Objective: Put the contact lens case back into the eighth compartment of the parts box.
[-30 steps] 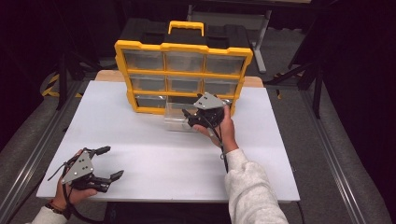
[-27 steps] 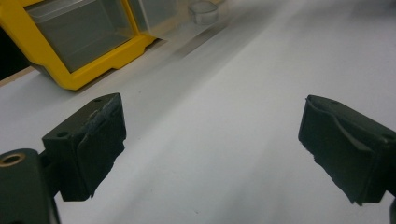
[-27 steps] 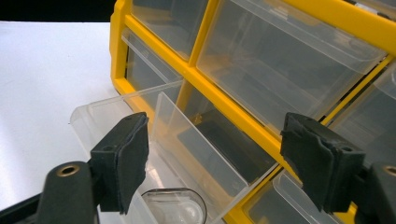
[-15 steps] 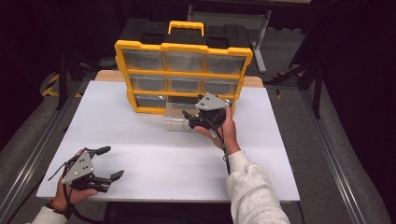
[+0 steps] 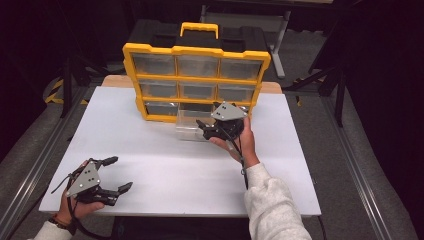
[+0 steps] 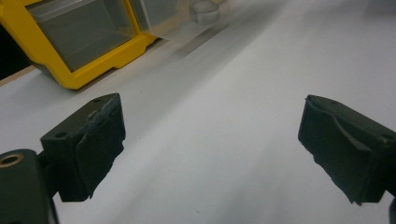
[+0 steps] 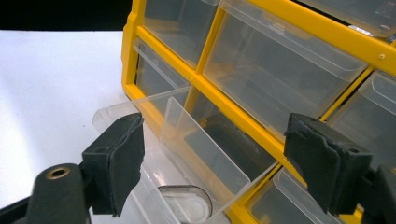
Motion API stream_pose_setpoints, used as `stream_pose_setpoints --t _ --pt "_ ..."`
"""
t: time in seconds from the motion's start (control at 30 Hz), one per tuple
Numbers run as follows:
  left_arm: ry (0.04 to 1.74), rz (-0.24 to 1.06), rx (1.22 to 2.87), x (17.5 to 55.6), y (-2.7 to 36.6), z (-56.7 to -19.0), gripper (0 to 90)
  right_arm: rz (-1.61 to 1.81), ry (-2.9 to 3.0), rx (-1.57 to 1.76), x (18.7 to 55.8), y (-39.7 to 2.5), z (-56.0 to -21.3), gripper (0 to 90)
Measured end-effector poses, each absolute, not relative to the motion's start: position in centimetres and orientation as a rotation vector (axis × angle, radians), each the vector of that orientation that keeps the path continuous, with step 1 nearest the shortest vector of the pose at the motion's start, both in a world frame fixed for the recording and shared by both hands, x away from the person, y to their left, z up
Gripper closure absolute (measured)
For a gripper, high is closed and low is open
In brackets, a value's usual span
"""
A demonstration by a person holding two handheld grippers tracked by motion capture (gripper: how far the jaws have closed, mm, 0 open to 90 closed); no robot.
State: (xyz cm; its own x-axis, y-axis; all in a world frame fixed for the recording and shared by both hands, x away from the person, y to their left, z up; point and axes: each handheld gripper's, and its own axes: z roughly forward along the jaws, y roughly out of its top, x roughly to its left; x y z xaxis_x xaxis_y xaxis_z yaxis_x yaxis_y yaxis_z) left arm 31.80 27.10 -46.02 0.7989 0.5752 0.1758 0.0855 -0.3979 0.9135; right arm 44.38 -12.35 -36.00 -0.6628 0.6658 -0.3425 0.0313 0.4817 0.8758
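A yellow drawer cabinet (image 5: 196,80) with 9 clear drawers stands at the back of the white bench (image 5: 165,165). Its bottom middle drawer (image 5: 192,125) is pulled out. The right hand-held gripper (image 5: 204,128) hangs spread over that drawer. The left hand-held gripper (image 5: 117,174) is spread near the bench's front left corner.

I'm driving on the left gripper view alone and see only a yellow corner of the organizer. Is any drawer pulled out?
Observer: Yes, the bottom-middle clear drawer is pulled out of the yellow organizer onto the white table.
Operator: Where's the right gripper?
Observer: The right gripper is at that drawer's front, jaws open.
Operator: Anything in the drawer?
Observer: In the right gripper view it looks empty; a clear divider wall stands inside it.
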Motion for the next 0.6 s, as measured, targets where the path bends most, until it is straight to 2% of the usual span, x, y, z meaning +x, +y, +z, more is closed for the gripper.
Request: stream_pose_setpoints --t 0.6 --pt "0.493 0.575 1.944 31.9 27.0 -46.1 8.5 1.191 2.028 0.546 42.6 -12.7 -36.2 20.6"
